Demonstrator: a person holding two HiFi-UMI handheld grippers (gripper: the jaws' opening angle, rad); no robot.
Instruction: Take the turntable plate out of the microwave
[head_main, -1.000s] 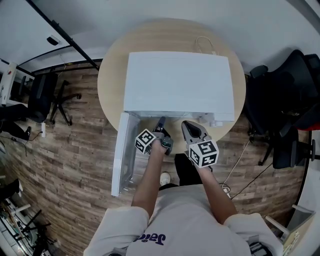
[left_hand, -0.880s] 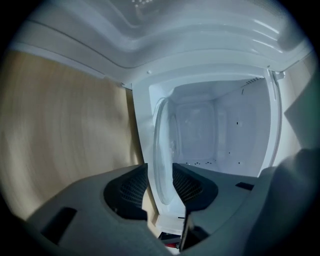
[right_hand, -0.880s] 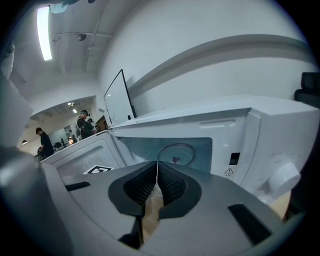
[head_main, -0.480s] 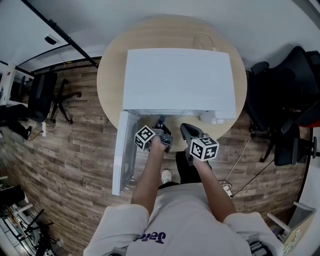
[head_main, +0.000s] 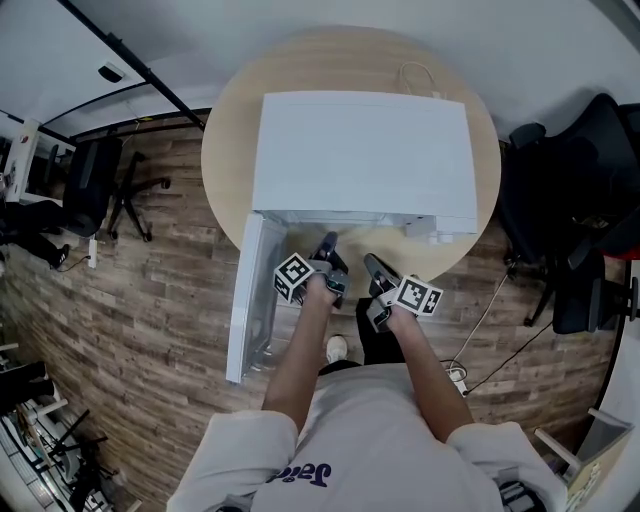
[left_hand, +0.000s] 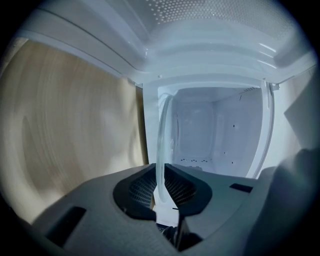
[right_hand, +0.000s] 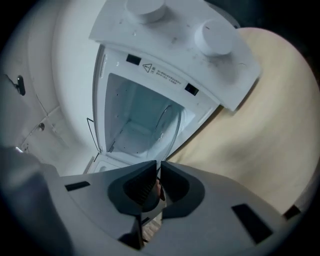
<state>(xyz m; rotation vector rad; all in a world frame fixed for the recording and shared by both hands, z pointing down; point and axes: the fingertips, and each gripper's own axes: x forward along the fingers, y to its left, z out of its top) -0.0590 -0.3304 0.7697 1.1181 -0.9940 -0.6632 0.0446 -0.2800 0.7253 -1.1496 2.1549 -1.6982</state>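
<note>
The white microwave (head_main: 360, 150) stands on a round wooden table (head_main: 225, 150) with its door (head_main: 245, 300) swung open to the left. My left gripper (head_main: 327, 243) reaches into the cavity mouth. In the left gripper view its jaws (left_hand: 161, 172) are closing, and the rim of the clear glass turntable plate (left_hand: 161, 140) stands edge-on between the pads, which press on it. The right gripper (head_main: 372, 262) hovers just in front of the opening, rolled over, shut with nothing in it (right_hand: 158, 167). In the right gripper view the plate (right_hand: 169, 122) shows inside the cavity.
The microwave's control panel with two round knobs (right_hand: 216, 37) is at its right side. A white cable (head_main: 415, 75) lies on the table behind it. Black office chairs stand at the right (head_main: 590, 200) and left (head_main: 95, 190) on the wooden floor.
The right gripper has sunk and rolled over, drawing closer to the left one. The left gripper has stayed at the microwave's opening.
</note>
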